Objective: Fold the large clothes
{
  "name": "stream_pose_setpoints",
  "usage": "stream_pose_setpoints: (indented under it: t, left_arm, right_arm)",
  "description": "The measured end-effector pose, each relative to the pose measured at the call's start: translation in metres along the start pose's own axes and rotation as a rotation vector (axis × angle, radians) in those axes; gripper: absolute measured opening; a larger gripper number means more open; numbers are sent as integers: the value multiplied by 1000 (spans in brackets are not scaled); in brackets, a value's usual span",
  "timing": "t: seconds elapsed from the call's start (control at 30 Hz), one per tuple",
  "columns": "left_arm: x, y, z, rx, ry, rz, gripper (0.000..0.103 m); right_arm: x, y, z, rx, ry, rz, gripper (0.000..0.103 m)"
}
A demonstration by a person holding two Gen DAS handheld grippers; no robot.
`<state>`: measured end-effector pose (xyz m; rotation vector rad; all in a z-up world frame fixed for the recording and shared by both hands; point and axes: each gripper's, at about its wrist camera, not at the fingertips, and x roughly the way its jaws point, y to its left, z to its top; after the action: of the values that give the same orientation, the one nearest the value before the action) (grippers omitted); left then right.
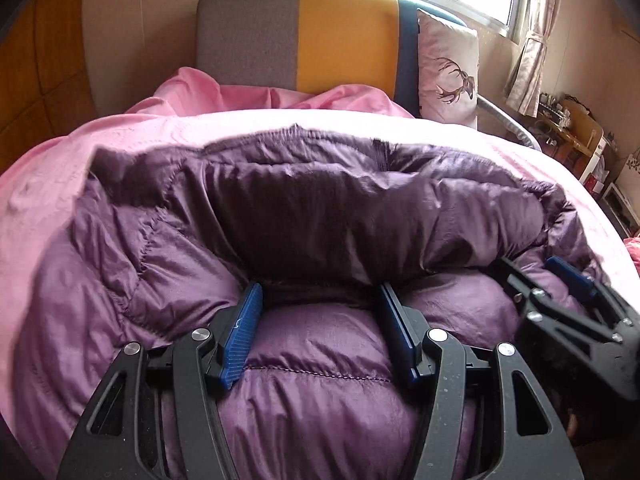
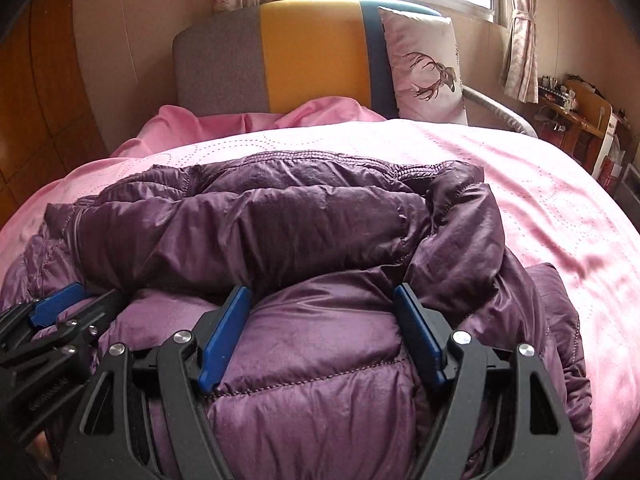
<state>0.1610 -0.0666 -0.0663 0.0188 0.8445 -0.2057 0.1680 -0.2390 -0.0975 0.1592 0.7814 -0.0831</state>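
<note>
Left wrist view, as I read it from my station: my left gripper (image 1: 320, 300) stands spread over the purple puffer jacket (image 1: 312, 216), its two blue pads (image 1: 240, 336) set apart with a swollen quilted panel of the jacket bulging up between them; the fingertips reach the near edge of a folded-over layer, where a dark crease runs across, but I cannot tell whether the pads press the cloth or merely flank it. The jacket fills the middle of the frame, heaped on the pink bedspread (image 1: 52, 184), its ribbed hem edge lying along the far side toward the headboard (image 1: 296, 36). My right gripper (image 1: 568, 284) enters at the lower right, just beside the left one, resting at the jacket's right-hand bulk; from here its state is not readable. A deer-print pillow (image 1: 448, 68) leans against the headboard at right. Right wrist view: my right gripper (image 2: 324, 300) is likewise spread, wider than the padded section rising between its blue pads (image 2: 224, 340), and nothing is pinched; its tips sit at the foot of a thick rolled fold of the jacket (image 2: 280, 216) that lies across the frame just ahead. The jacket sits on the near half of the bedspread (image 2: 560, 208), one sleeve-like part trailing down the right side. My left gripper (image 2: 52, 312) shows at the lower left, close alongside, lying on the jacket's left portion. The headboard (image 2: 312, 52) and pillow (image 2: 428, 68) stand well beyond.
</note>
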Motion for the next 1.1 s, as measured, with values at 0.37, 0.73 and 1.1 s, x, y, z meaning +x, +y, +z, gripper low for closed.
stream_pose_setpoints:
  t: [0.37,0.73,1.1]
  left_arm:
    - [-65,-13,7,28,-120,-76,59]
    - [-52,-26,4,42,-97,-103,68]
    - [-16,-31,13,59,-23,-122,68]
  right_arm:
    - [-75,-35,-18,4,-59,0,85]
    - [-78,-77,-55,116,-2,0,90]
    - [-70,-83,-64,136,13,23,93]
